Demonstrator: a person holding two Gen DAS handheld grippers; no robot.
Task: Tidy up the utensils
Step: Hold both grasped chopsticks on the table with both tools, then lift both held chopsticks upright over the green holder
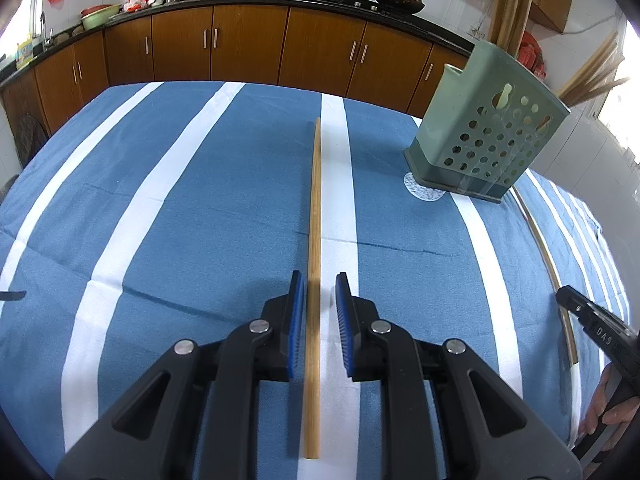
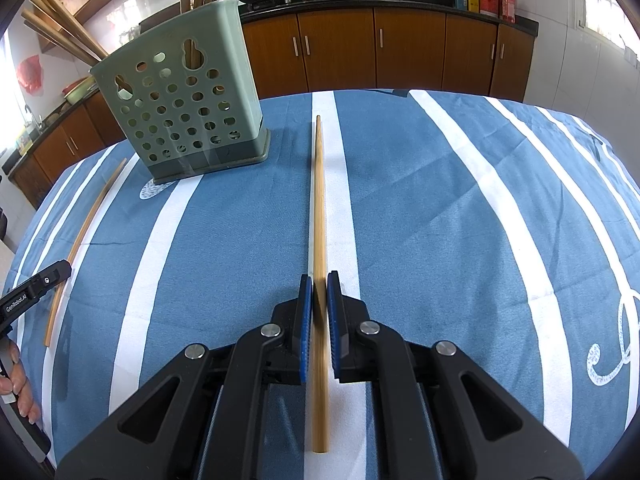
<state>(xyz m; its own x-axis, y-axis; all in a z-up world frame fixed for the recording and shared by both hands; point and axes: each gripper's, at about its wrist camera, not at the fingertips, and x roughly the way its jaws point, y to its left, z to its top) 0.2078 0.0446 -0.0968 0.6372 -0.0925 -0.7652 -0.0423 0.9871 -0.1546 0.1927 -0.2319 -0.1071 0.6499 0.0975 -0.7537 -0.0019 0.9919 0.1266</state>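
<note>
Two jaws | right clamps right chopstick | left slightly apart around left chopstick | holder beyond

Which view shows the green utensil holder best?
Right wrist view: the green utensil holder stands whole, perforated face and chopsticks inside it clear. Left wrist view shows it smaller, tilted near the right edge.

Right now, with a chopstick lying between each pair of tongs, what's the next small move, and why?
Probably close the left tongs onto the left chopstick: a gap shows beside it, so it isn't gripped yet. The right tongs already pinch the right chopstick, and the green holder stands just ahead, so both could then be lifted toward it.
</note>
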